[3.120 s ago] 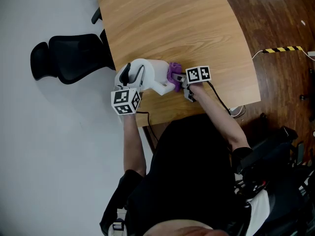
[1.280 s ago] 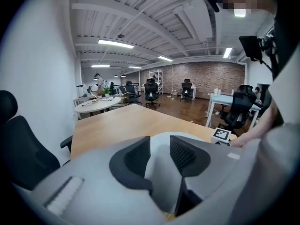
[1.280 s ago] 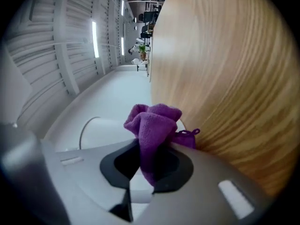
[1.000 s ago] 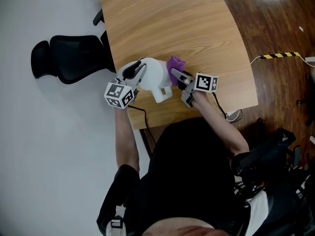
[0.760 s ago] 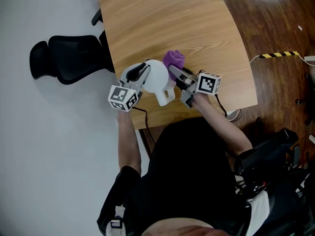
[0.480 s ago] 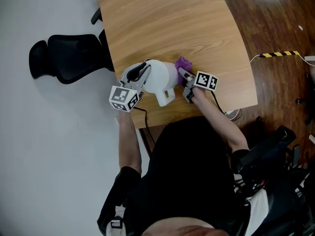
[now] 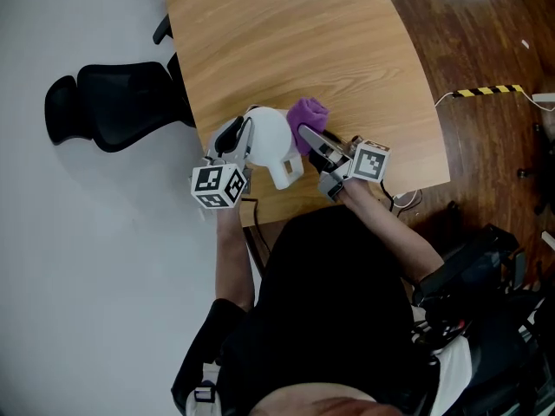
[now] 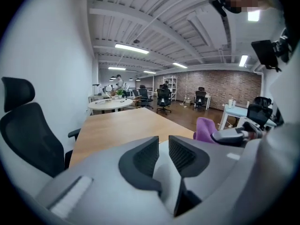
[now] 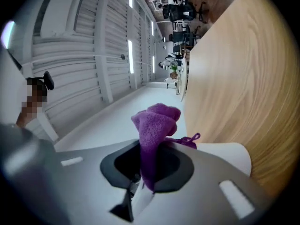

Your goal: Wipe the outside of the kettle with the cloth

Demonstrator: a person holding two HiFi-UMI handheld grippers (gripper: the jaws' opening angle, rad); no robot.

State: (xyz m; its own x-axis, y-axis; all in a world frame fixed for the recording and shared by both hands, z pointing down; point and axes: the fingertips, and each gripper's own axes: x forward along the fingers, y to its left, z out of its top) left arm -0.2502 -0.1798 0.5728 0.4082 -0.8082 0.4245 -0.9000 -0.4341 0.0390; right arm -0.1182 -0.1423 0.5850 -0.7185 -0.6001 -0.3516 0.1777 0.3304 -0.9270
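Black office chair [image 7: 113,102] far left on the pale floor [image 7: 78,276], just off the corner of the wooden bench [image 7: 303,42]. Left claw [image 7: 232,141] comes in from the near-left edge of the bench, its marker cube [image 7: 218,185] hanging out past that edge. In the left gripper view its jaws are nearly together with a narrow white part between the pads, looks like the handle of the kettle [image 7: 270,137] but the angle is poor; the pads sit on that part and the jaws are just starting to open. The kettle is white and stands on the bench near its front edge, between the two claws, handle side toward the left claw, its white base block toward the person. Purple cloth [image 7: 308,111] is right of the kettle's top, up against its upper right side. Right claw [image 7: 305,133] reaches in from the lower right, tilted upward, jaws pinching the cloth. In the right gripper view the cloth is squeezed into a narrow fold between the pads and bunches up past the tips, one loose thread hanging to the right. The right claw's marker cube [image 7: 370,161] sits above the bench's front edge, the person's forearm running back from it. Right of the bench is dark wood flooring [image 7: 494,24], with a white cable [image 7: 408,199] by the bench corner and a strip of yellow-black tape [image 7: 484,90] further right.
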